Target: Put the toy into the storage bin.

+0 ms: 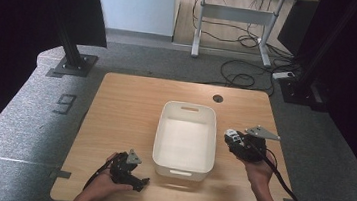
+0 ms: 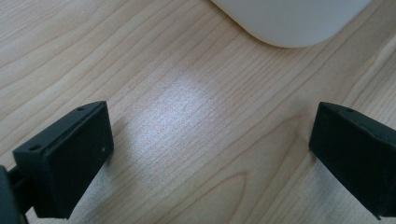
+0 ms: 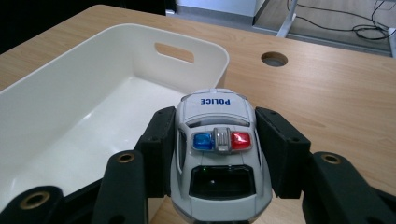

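A white toy police car (image 3: 217, 154) with a blue and red roof light is clamped between the jaws of my right gripper (image 3: 215, 140). In the high view this gripper (image 1: 235, 139) hangs just right of the white plastic bin (image 1: 211, 134), above the table, with the toy car (image 1: 231, 135) at its tip. The bin (image 3: 56, 88) lies empty to the car's left in the right gripper view. My left gripper (image 1: 144, 181) rests low at the table's front left, near the bin's front corner. Its jaws (image 2: 210, 149) stand wide apart over bare wood, with nothing between them.
The wooden table (image 1: 125, 105) has a round cable hole (image 1: 218, 98) at the back right. A corner of the bin (image 2: 289, 23) shows ahead of the left jaws. Beyond the table stand a desk frame (image 1: 235, 16), floor cables (image 1: 242, 77) and dark stands (image 1: 72, 59).
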